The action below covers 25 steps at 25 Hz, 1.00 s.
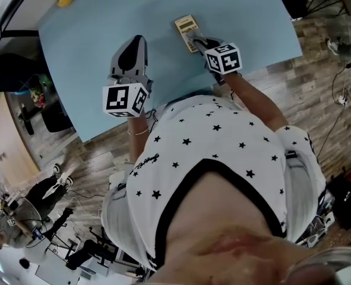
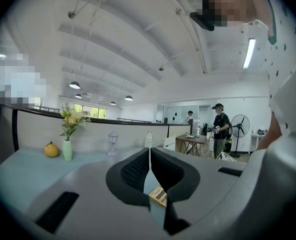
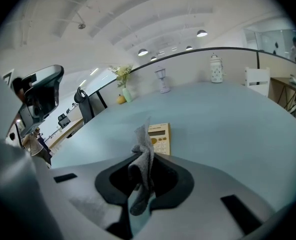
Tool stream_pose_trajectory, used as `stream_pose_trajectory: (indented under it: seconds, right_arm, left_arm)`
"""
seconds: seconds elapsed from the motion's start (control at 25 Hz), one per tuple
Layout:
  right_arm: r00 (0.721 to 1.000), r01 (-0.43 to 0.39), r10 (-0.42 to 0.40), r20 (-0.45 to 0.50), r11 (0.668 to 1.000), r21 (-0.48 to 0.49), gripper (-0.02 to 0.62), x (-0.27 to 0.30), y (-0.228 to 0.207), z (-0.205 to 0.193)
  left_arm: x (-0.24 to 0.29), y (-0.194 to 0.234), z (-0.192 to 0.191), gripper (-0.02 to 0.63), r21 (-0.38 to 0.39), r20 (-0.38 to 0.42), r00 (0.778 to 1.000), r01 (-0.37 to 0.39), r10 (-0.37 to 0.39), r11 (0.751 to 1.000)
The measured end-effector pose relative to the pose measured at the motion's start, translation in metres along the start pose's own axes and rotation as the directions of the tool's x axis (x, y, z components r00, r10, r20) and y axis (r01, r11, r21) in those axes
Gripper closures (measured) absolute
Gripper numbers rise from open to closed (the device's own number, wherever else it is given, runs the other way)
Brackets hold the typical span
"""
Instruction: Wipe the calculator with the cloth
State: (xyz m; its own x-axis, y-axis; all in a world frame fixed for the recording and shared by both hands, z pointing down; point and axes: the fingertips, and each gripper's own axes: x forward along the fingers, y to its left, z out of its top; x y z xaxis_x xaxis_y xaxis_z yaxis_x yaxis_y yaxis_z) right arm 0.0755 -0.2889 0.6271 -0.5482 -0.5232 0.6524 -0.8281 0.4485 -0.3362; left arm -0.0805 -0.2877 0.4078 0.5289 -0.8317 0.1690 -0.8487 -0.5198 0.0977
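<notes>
A cream calculator (image 1: 186, 31) lies flat on the light blue table (image 1: 98, 22), toward its far right. My right gripper (image 1: 197, 41) sits at the calculator's near end, shut on a grey cloth (image 3: 143, 156) that sticks up between the jaws. In the right gripper view the calculator (image 3: 159, 137) lies just beyond the cloth. My left gripper (image 1: 133, 41) hovers over bare table to the calculator's left, jaws shut with nothing between them (image 2: 149, 152). A corner of the calculator (image 2: 159, 196) shows below those jaws.
A vase of flowers (image 2: 67, 134) and an orange fruit (image 2: 51, 149) stand at the table's far left, and two small lantern ornaments (image 2: 113, 140) along its far edge. People (image 2: 220, 129) and a fan (image 2: 239, 126) are far behind. The table's near edge runs by my torso.
</notes>
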Motion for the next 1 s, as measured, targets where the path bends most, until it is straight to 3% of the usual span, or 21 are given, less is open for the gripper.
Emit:
stream_pose_trajectory:
  seconds: [0.6, 1.0]
  right_arm:
    - [0.993, 0.111, -0.113, 0.019, 0.989, 0.097, 0.551, -0.014, -0.046, -0.007]
    - [0.993, 0.122, -0.122, 0.000, 0.988, 0.091, 0.551, -0.013, -0.052, -0.015]
  left_arm:
    - [0.011, -0.009, 0.003, 0.571, 0.003, -0.005, 0.999, 0.032, -0.032, 0.999]
    - [0.015, -0.011, 0.002, 0.571, 0.006, -0.006, 1.000, 0.031, -0.031, 1.000]
